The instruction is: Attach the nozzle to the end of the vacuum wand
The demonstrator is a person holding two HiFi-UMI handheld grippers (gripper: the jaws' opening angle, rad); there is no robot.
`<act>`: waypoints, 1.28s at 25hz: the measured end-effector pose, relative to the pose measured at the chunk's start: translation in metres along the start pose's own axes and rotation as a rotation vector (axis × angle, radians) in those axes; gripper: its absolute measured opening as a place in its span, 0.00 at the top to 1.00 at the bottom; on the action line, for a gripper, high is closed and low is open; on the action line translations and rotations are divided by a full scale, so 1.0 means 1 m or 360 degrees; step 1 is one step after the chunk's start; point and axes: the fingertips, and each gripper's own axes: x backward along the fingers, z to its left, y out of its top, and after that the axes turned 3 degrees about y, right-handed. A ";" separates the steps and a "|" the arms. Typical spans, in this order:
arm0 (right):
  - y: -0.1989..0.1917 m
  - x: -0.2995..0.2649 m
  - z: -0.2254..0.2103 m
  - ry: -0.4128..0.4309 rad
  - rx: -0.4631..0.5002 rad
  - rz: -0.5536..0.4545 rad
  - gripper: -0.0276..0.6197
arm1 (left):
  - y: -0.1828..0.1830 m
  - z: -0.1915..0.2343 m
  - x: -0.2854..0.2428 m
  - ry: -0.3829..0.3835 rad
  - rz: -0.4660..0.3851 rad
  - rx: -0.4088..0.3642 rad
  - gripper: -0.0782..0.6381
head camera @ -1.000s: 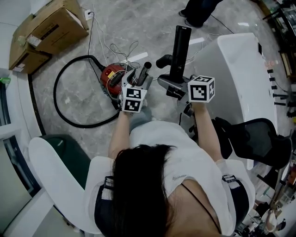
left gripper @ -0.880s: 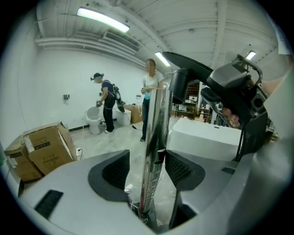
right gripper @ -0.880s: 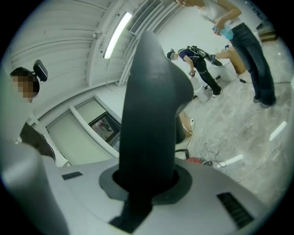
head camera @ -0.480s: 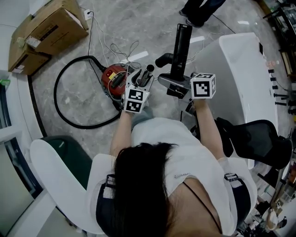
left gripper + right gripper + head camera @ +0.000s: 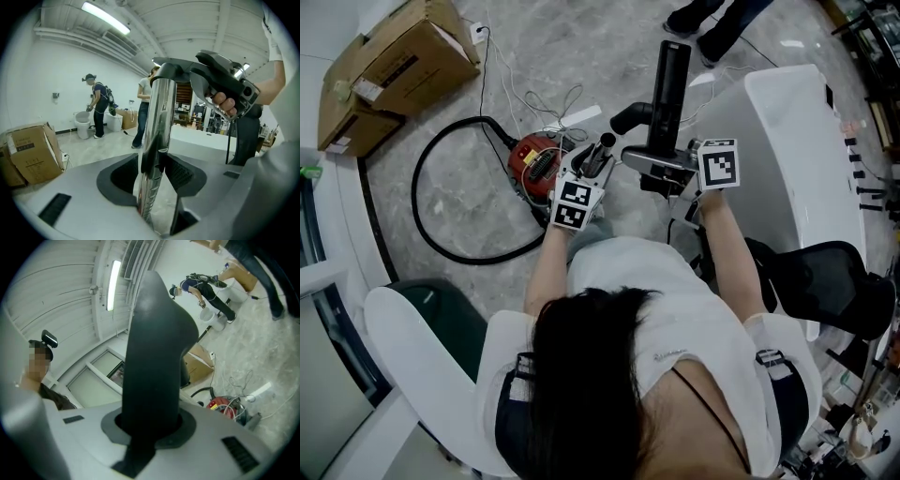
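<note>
Evidently the left hand-held gripper (image 5: 152, 174), its jaws just closing on the wand (image 5: 159, 110), may let it swivel; the nozzle (image 5: 154, 348), clamped in the right hand-held gripper (image 5: 150, 425) beside the wand, would then miss.

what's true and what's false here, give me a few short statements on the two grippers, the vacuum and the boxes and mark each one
1. The right gripper is shut on a black nozzle. True.
2. The left gripper has nothing between its jaws. False: the chrome wand stands between them. The jaws have just been closing and the pads now press on it.
3. A red vacuum sits on the floor with a black hose looping out from it. True.
4. The cardboard boxes lie on top of the red vacuum. False: they stand on the floor, apart from it, beyond the hose loop.
</note>
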 end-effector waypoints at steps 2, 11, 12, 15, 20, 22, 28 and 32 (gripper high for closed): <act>0.002 0.001 0.001 0.0019 -0.0009 0.0020 0.85 | -0.001 -0.003 -0.001 -0.0026 -0.0002 0.0010 0.66; 0.002 -0.002 -0.004 0.0011 -0.0032 0.0192 0.85 | 0.002 -0.004 -0.001 -0.0065 0.0008 0.0017 0.66; 0.001 -0.002 -0.005 0.0003 -0.0037 0.0212 0.85 | 0.003 -0.004 -0.001 -0.0068 0.0003 0.0020 0.66; 0.004 0.001 -0.009 -0.0001 -0.0097 0.0231 0.85 | 0.004 -0.002 0.000 -0.0071 -0.0014 0.0045 0.66; 0.007 0.002 -0.008 0.0066 -0.0300 0.0248 0.85 | 0.003 -0.002 -0.003 -0.0073 -0.0008 0.0035 0.66; 0.004 0.001 -0.010 0.0040 -0.0392 0.0273 0.85 | 0.003 -0.003 -0.003 -0.0076 -0.0004 0.0034 0.66; 0.001 -0.003 -0.004 0.0080 -0.0428 0.0322 0.85 | 0.005 -0.003 -0.003 -0.0099 0.0021 0.0016 0.66; -0.005 -0.004 -0.004 0.0020 -0.0345 0.0431 0.85 | 0.004 -0.004 -0.002 -0.0112 0.0032 0.0013 0.66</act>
